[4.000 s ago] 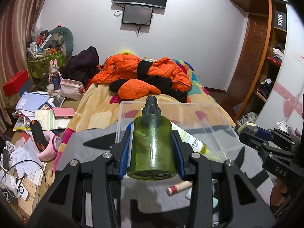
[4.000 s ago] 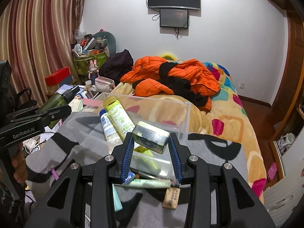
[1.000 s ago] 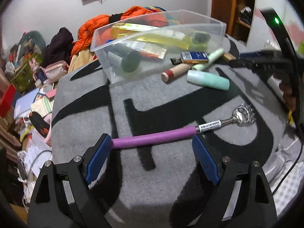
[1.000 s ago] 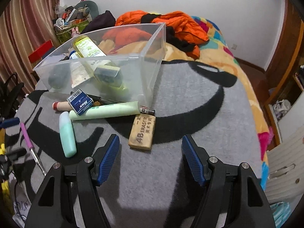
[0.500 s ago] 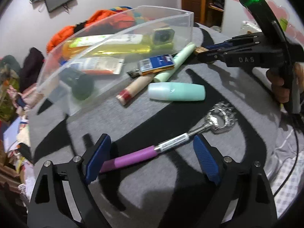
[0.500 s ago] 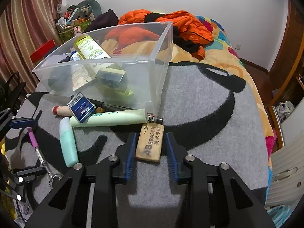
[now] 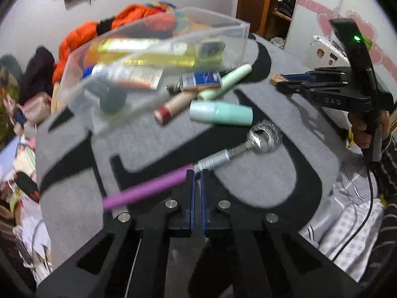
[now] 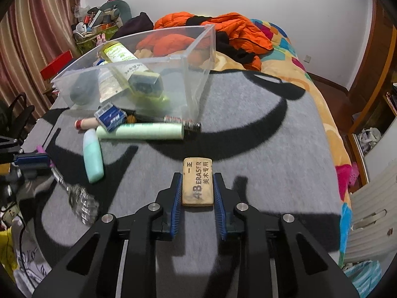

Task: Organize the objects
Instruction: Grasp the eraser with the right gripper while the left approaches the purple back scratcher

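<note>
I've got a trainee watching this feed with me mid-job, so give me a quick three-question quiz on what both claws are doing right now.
1. True or false: the right claw is shut on the tan eraser.
2. What does the left claw grip? A) the mint bottle B) the back scratcher with the purple handle C) the blue box
3. Fill in: the yellow-green bottle lies inside the clear ____.

Key: 1 true; 2 B; 3 bin.
</note>
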Demonstrator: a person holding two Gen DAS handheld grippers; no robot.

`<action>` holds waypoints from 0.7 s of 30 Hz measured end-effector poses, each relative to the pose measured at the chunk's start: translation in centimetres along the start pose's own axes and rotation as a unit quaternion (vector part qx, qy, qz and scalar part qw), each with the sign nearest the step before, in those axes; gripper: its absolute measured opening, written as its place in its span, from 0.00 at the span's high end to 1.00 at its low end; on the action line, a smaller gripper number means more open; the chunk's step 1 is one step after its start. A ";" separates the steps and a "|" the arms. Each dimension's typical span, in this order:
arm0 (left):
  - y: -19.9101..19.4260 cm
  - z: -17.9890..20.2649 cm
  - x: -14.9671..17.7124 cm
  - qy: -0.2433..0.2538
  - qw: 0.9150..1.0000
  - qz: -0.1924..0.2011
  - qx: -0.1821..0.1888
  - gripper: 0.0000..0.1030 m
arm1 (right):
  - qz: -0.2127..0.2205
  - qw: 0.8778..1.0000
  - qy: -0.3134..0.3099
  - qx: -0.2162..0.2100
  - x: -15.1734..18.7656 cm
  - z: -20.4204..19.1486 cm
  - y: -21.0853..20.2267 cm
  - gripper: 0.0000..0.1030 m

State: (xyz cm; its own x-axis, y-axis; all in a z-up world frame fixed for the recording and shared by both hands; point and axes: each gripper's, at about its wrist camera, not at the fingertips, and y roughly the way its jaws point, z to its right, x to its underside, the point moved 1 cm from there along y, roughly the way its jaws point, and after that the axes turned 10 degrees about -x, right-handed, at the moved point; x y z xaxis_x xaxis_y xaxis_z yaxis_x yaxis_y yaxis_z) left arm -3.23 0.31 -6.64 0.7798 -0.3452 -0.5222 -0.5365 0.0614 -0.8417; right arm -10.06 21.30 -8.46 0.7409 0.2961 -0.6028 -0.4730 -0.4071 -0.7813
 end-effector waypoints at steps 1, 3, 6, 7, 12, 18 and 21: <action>0.0 0.0 0.4 0.006 1.000 -0.005 -0.015 0.97 | -0.001 1.000 0.001 0.000 0.2 0.0 -0.2 0.79; 0.0 -0.1 0.4 0.016 0.999 -0.006 -0.035 0.97 | -0.001 1.000 0.003 0.003 0.8 0.2 -0.7 0.79; -0.4 -0.1 0.2 0.025 0.999 0.002 -0.031 0.93 | -0.003 1.000 0.005 0.001 1.4 0.4 -1.2 0.79; -0.6 0.1 0.0 0.034 0.999 0.006 -0.037 0.85 | -0.003 1.000 0.006 -0.001 1.6 0.4 -1.3 0.79; 1.0 0.9 -1.2 0.084 0.995 0.003 -0.058 0.51 | -0.005 1.000 0.012 -0.016 1.8 0.4 -1.6 0.79; 2.3 1.1 -2.5 0.118 0.992 -0.018 -0.027 0.60 | -0.005 1.000 0.012 -0.019 2.1 0.2 -1.7 0.79; 2.3 1.4 -2.6 0.126 0.991 -0.029 -0.015 0.67 | -0.003 1.000 0.015 -0.019 2.1 0.2 -1.7 0.79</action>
State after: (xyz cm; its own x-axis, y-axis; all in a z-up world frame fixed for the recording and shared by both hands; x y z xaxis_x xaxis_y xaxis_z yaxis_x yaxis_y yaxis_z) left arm -6.09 2.71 -7.42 0.7060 -0.5711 -0.4187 -0.5049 0.0086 -0.8631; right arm -7.78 22.79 -8.49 0.7577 0.2737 -0.5925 -0.4502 -0.4381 -0.7781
